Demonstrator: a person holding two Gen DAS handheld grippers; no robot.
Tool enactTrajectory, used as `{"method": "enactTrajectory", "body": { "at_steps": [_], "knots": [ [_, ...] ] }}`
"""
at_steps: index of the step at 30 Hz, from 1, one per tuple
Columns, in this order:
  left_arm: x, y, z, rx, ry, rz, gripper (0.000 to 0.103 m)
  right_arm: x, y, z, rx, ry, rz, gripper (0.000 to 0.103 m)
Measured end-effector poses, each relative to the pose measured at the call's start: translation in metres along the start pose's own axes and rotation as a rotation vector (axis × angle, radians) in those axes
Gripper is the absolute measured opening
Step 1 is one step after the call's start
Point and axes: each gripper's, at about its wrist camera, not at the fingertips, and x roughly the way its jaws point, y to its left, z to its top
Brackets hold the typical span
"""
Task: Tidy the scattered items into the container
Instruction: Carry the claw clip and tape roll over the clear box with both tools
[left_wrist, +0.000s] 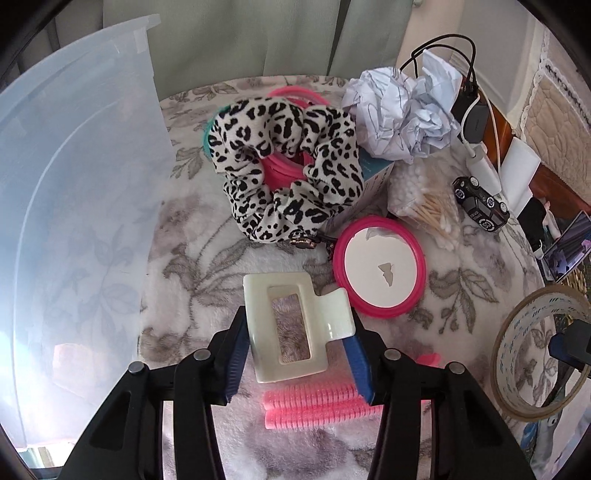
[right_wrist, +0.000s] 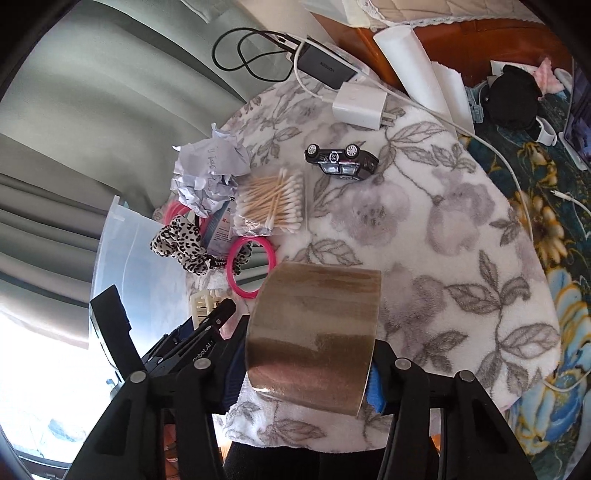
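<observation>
My left gripper is shut on a cream hair claw clip, held above the floral cloth beside the clear plastic container on the left. My right gripper is shut on a brown tape roll; the roll also shows in the left wrist view. A leopard scrunchie, pink mirror, pink hair rollers, crumpled paper, cotton swabs and a black toy car lie on the cloth.
A white charger, a dark power bank and cables lie at the table's far edge. Pink rings and a small box sit under the scrunchie. Curtains hang behind. A patterned bedspread lies to the right.
</observation>
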Motion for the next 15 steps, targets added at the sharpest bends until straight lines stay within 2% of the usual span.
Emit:
{"method": "enactTrajectory", "body": {
  "at_steps": [7, 15],
  "knots": [
    [-0.039, -0.007, -0.002, -0.005, -0.078, -0.020, 0.050, -0.027, 0.009, -0.010, -0.050, -0.069, 0.035, 0.055],
    [-0.085, -0.004, -0.006, -0.006, -0.159, -0.036, 0.050, -0.026, 0.006, -0.011, -0.050, -0.083, 0.066, 0.054]
  ]
}}
